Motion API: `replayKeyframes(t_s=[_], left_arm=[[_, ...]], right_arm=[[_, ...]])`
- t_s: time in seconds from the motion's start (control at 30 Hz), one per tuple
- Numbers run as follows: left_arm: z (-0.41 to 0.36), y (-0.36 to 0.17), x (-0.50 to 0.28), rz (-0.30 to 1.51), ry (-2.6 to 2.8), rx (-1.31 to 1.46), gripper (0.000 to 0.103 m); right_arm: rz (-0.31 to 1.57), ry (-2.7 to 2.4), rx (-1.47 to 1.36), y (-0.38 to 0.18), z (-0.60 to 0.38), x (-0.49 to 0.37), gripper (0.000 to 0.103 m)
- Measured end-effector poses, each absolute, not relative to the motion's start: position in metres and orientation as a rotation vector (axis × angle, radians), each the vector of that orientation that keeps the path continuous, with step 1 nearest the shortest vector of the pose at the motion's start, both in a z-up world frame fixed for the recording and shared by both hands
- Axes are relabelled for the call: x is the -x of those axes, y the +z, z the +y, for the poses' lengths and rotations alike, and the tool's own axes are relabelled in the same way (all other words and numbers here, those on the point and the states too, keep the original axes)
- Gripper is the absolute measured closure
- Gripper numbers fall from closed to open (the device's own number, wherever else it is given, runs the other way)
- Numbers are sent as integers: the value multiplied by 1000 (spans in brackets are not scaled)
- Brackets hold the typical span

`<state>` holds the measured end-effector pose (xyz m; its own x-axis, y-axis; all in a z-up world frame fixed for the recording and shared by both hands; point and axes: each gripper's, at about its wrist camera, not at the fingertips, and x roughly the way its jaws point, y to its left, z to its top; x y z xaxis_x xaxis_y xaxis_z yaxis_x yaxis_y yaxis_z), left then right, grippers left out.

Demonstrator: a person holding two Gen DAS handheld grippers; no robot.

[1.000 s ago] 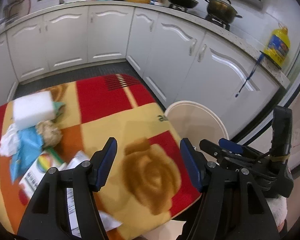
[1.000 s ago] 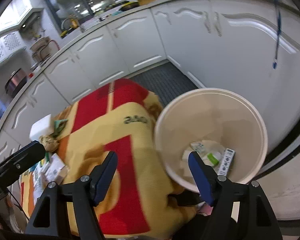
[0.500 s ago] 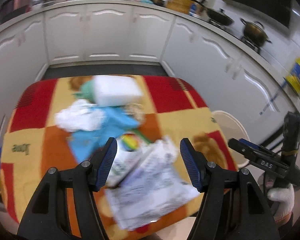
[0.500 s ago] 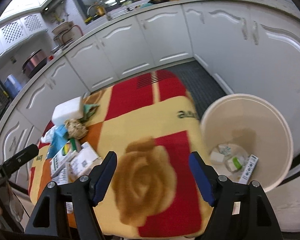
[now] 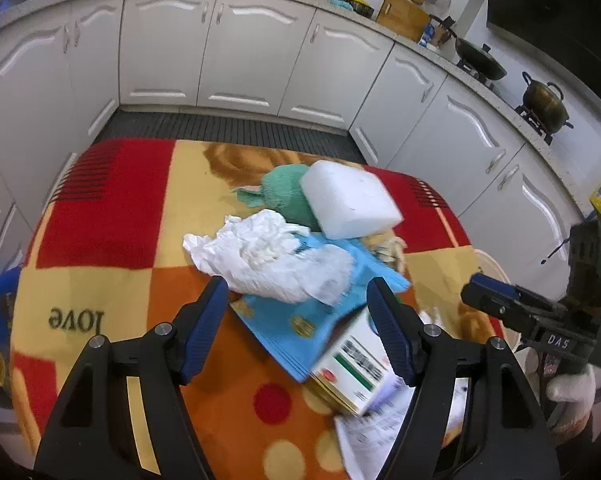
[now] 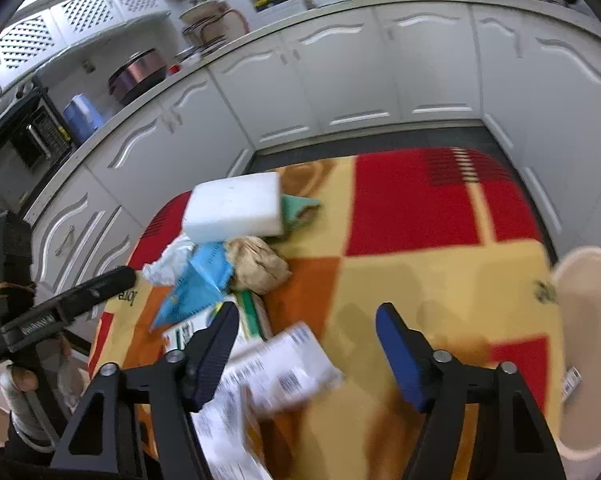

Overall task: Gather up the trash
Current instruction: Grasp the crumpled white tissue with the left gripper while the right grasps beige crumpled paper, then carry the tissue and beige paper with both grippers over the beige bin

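A blanket [image 5: 112,216] in red, yellow and orange squares is covering the table and filling most of both views. Off its right edge, right of the right gripper [image 6: 302,322], a cream bin [image 6: 584,320] is standing on the floor; only a small printed box [image 6: 571,380] is showing inside it at its near wall, and the rest of its inside is cut off.

The trash is lying in one heap on the blanket, just ahead of the left gripper [image 5: 294,300]. At the far side a white foam block [image 5: 348,200] is resting on a green crumpled paper [image 5: 286,194]. Nearer, a crumpled white paper [image 5: 272,258] is lying on a blue packet [image 5: 300,328], with a brown paper ball [image 6: 258,264] beside it. Closest, a white and green carton [image 5: 356,372] and printed paper sheets [image 6: 276,368] are overlapping.

The left gripper is hovering above the white paper with its jaws spread wide and nothing between them. The right gripper is hanging over the blanket, jaws also wide apart and holding nothing, its left finger [image 6: 216,348] over the sheets.
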<state>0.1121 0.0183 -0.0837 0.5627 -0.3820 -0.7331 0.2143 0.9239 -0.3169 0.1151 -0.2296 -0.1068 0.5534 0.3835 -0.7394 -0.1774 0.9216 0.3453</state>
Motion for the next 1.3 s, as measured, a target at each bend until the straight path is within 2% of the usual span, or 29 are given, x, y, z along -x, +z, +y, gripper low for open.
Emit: replayKeyframes(t_s=[0.4, 0.47, 0.5, 0.53, 0.57, 0.6, 0.63, 0.73, 1.0, 1.3], left_arm=[[19, -114, -161, 937, -367, 180, 32], [20, -120, -167, 962, -387, 205, 33], [20, -123, -169, 970, -397, 216, 41], [21, -126, -170, 982, -402, 216, 58], [20, -128, -170, 989, -396, 203, 66], [20, -128, -170, 991, -387, 189, 74], [21, -128, -168, 989, -386, 182, 77], [29, -119, -159, 969, -395, 179, 80], [38, -79, -131, 876, -400, 177, 81], [1, -58, -94, 828, -442, 126, 81]], right_arm=[[1020, 456, -313, -146, -192, -180, 60], [1026, 475, -340, -149, -191, -185, 72], [1023, 481, -343, -149, -190, -185, 75], [1017, 483, -331, -148, -190, -184, 78], [1012, 484, -316, -146, -189, -182, 80], [1004, 479, -303, -144, -190, -179, 81], [998, 475, -297, -142, -193, -176, 82], [960, 458, -299, -130, -207, -163, 83], [890, 383, -332, -107, -248, -128, 83], [866, 326, -334, -100, -272, -97, 83]])
